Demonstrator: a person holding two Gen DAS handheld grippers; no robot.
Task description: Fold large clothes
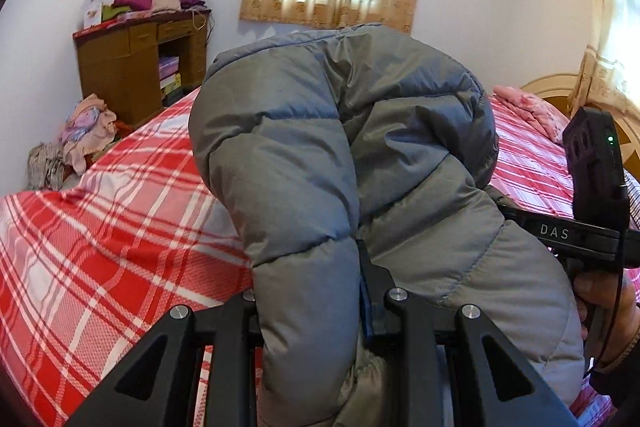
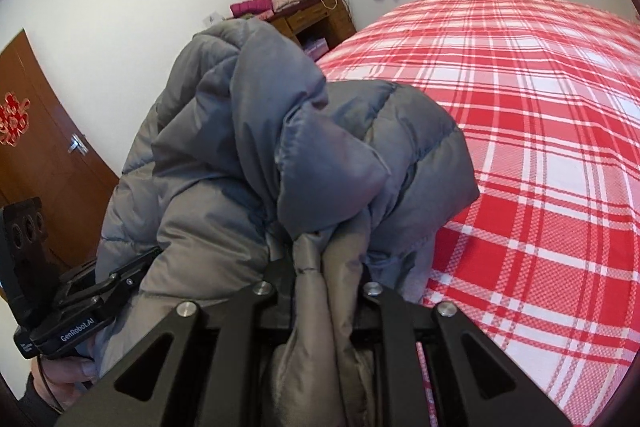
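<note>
Both hand-held grippers (image 1: pixel 316 291) (image 2: pixel 326 279) pinch gray puffer jacket (image 1: pixel 320 131) above bed (image 1: pixel 100 227).

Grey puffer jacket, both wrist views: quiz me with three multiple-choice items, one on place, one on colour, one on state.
1. Where is the grey puffer jacket?
A. Spread flat on the bed
B. Bunched up, lifted over the bed
C. On the wooden desk

2. What colours is the plaid bedsheet?
A. Red and white
B. Blue and green
C. Plain yellow

3. What are the two grippers doing?
A. Both open and empty
B. Only the left grips fabric
C. Each is shut on jacket fabric

Answers:
1 B: the jacket hangs in a heap in front of both cameras, above the sheet.
2 A: red and white checks cover the bed in both views.
3 C: fabric is pinched in the left gripper and in the right gripper, filling the gap between each pair of fingers.
</note>
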